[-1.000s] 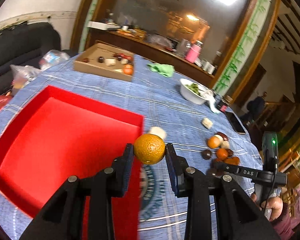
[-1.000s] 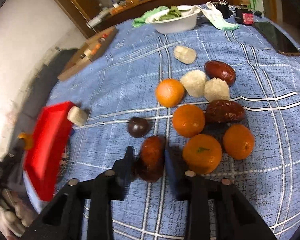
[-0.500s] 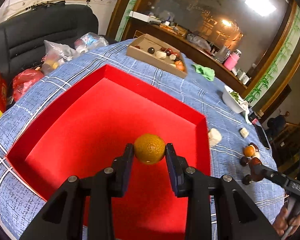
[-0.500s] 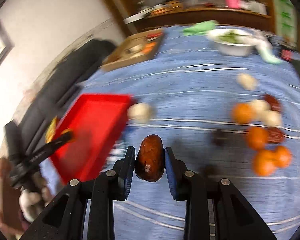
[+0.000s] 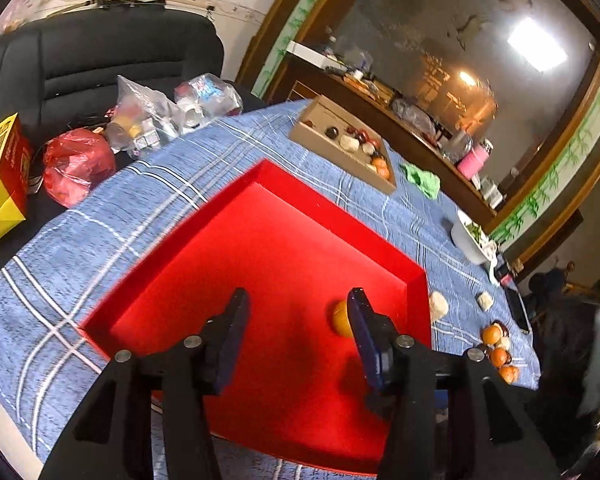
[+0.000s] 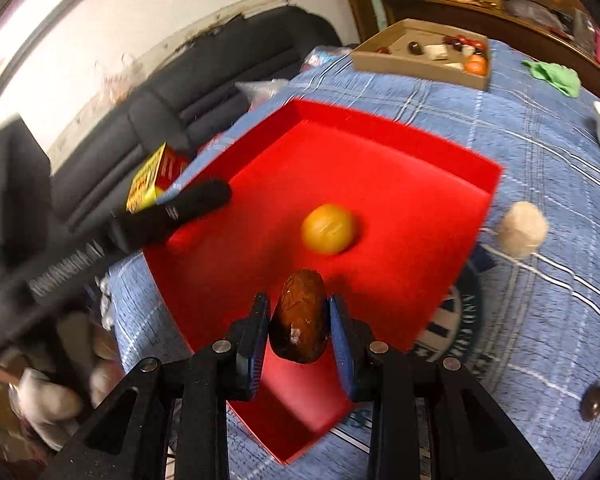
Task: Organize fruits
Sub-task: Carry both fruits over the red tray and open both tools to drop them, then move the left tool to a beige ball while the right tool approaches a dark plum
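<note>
Your left tool (image 5: 296, 320) hangs over the red tray (image 5: 260, 248) with its fingers spread wide and nothing between them. The orange (image 5: 340, 319) lies on the tray floor just beyond the tip of that tool's right finger, half hidden behind it; from your right tool's camera the same orange (image 6: 329, 229) sits loose near the tray's middle, ahead of the fingers.

Your right tool (image 6: 299, 330) is clenched on a brown date (image 6: 299, 322), gripped upright between the two blue pads above the near corner of the red tray (image 6: 440, 168). The black body of your left tool shows off to its left, over the tray's left rim.

To the right of your left tool, past the tray wall, a pale round fruit (image 5: 438, 306) rests on the blue plaid surface (image 5: 172, 176), and further right a cluster of oranges and dark fruits (image 5: 498, 346). Far ahead sits a cardboard box (image 5: 342, 148) with mixed fruit.
</note>
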Demonstrator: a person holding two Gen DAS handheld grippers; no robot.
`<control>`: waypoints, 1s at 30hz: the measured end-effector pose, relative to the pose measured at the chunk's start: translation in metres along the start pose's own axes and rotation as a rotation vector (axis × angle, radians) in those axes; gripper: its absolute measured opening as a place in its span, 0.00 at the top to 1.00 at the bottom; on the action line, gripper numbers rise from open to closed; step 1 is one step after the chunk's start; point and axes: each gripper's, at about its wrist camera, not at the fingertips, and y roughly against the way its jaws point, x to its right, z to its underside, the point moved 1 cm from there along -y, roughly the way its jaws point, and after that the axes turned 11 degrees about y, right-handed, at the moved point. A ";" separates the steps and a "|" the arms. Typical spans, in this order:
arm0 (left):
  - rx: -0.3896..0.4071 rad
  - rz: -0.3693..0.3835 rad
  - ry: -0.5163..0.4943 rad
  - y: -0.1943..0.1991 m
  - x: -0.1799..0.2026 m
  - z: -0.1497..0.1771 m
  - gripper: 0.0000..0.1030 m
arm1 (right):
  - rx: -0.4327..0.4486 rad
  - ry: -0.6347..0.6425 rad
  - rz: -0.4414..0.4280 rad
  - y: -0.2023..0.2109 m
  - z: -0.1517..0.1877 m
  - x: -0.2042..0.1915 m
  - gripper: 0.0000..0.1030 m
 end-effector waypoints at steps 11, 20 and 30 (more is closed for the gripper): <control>-0.006 0.008 0.003 0.009 0.007 0.002 0.46 | 0.079 0.063 0.078 0.034 0.015 -0.010 0.45; -0.029 0.019 -0.101 0.010 0.050 0.022 0.40 | 0.148 -0.086 0.242 0.116 0.094 0.070 0.41; -0.158 0.066 -0.287 -0.029 0.123 0.073 0.40 | 0.136 -0.242 0.351 0.149 0.143 0.148 0.41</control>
